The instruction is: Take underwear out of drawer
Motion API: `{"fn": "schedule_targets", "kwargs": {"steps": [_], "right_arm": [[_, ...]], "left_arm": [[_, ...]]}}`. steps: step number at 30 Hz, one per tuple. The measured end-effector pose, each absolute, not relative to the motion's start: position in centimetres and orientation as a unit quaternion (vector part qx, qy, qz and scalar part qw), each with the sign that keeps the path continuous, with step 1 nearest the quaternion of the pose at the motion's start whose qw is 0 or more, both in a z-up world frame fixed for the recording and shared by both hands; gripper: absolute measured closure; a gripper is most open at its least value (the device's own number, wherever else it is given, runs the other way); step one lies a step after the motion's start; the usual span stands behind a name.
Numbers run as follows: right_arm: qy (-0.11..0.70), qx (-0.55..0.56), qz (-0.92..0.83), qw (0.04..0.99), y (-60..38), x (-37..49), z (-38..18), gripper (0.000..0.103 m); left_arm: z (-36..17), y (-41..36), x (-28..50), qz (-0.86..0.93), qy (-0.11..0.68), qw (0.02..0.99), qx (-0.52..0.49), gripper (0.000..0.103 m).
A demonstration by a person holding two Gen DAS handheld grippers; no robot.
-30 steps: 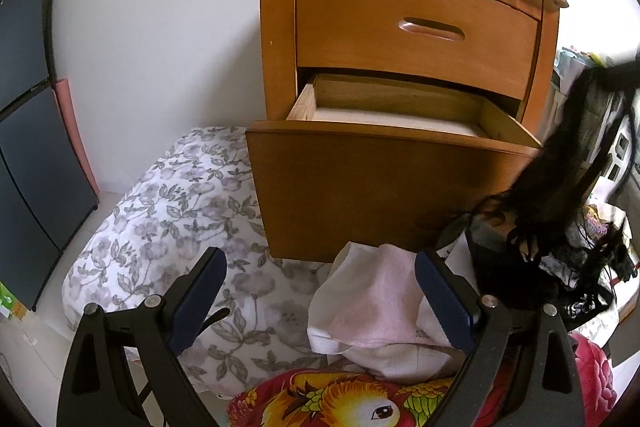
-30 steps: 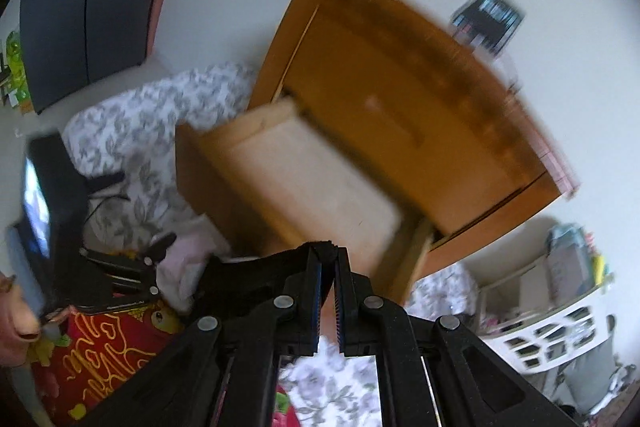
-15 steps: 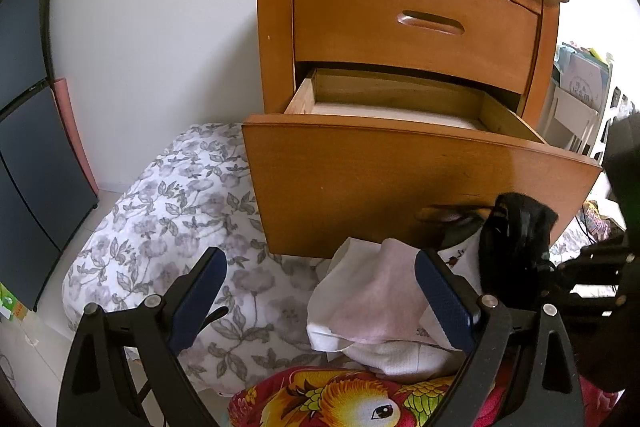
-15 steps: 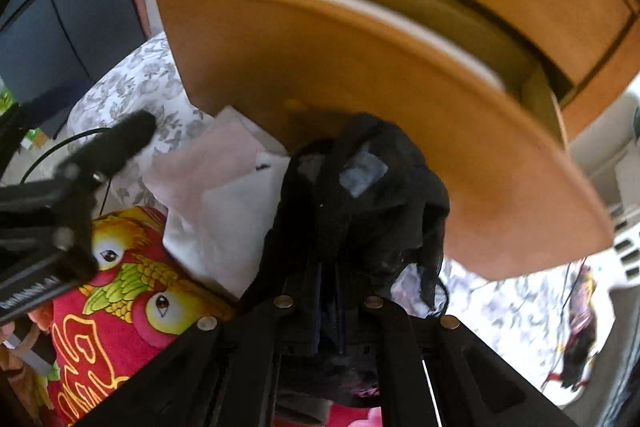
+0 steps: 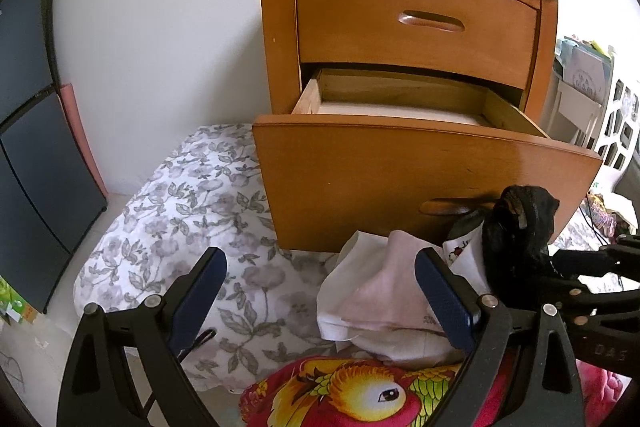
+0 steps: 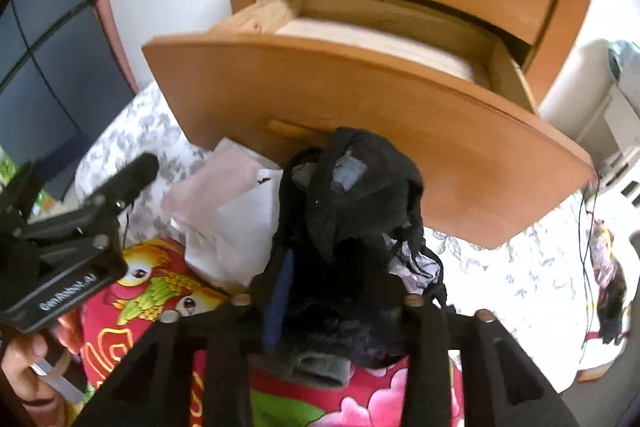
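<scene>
The wooden nightstand (image 5: pixel 408 27) stands against the white wall, its upper drawer (image 5: pixel 416 19) closed and its lower drawer (image 5: pixel 400 167) pulled well out toward the near side. What can be seen of the open drawer's inside shows only a pale bottom panel.

The black lace underwear (image 6: pixel 360 211) is out of the drawer, bunched between the fingers of the right tongs (image 6: pixel 344 291) just in front of the lower drawer's front panel. The right tongs' jaws are opening, and the blue pad (image 6: pixel 280 291) on the left finger shows beside the fabric; the cloth still sits between them and drapes over the fingers.

To the left of the black garment lies a heap of pink and white underwear (image 5: pixel 376 295), resting partly on a floral grey-and-white quilt (image 5: pixel 192 227) and partly on a red blanket with a yellow bird print (image 5: pixel 360 395).

The left tongs (image 5: pixel 320 295) hover at the near side with jaws spread wide and nothing between them, aimed at the pale heap. A person's hand (image 6: pixel 28 375) grips their handle.
</scene>
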State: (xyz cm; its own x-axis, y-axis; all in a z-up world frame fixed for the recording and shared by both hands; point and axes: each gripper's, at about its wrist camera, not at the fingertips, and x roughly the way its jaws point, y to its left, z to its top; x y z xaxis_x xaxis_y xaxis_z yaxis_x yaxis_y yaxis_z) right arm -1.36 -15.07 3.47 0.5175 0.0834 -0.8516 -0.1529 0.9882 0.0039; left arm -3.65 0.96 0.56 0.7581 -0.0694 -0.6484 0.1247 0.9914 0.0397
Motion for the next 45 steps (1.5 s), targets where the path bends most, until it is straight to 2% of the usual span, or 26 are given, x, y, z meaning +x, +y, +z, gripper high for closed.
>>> {"fn": "schedule_targets", "kwargs": {"steps": [2,4,9,13,16,18,32,45], "right_arm": [[0.477,-0.024,0.070,0.876,-15.2,-2.0,4.0,0.053],[0.468,-0.018,0.068,0.881,-15.4,-2.4,4.4,0.043],[0.450,0.008,0.049,0.892,-16.0,-3.6,5.5,0.027],[0.440,0.028,0.028,0.897,-17.1,-4.3,6.1,0.018],[0.430,0.035,0.016,0.902,-17.7,-5.0,6.6,0.004],[0.420,0.038,0.010,0.907,-18.0,-5.5,7.0,0.000],[0.357,0.057,-0.016,0.932,-19.6,-8.7,9.2,0.000],[0.331,0.054,-0.035,0.942,-20.0,-9.9,10.5,0.000]], "left_arm": [[0.9,0.9,-4.0,-0.051,0.340,0.938,0.044,0.008],[1.2,1.0,-4.3,-0.050,0.336,0.940,0.045,0.008],[2.4,1.3,-5.2,-0.055,0.324,0.944,0.030,0.007],[3.3,1.0,-6.1,-0.060,0.313,0.947,0.031,0.007],[3.9,0.6,-6.7,-0.065,0.306,0.949,0.034,0.004],[4.3,0.3,-7.1,-0.069,0.302,0.950,0.035,0.004],[5.6,-2.6,-9.8,-0.080,0.291,0.948,0.099,0.003],[5.5,-2.4,-9.7,-0.066,0.325,0.938,0.098,0.003]]}}
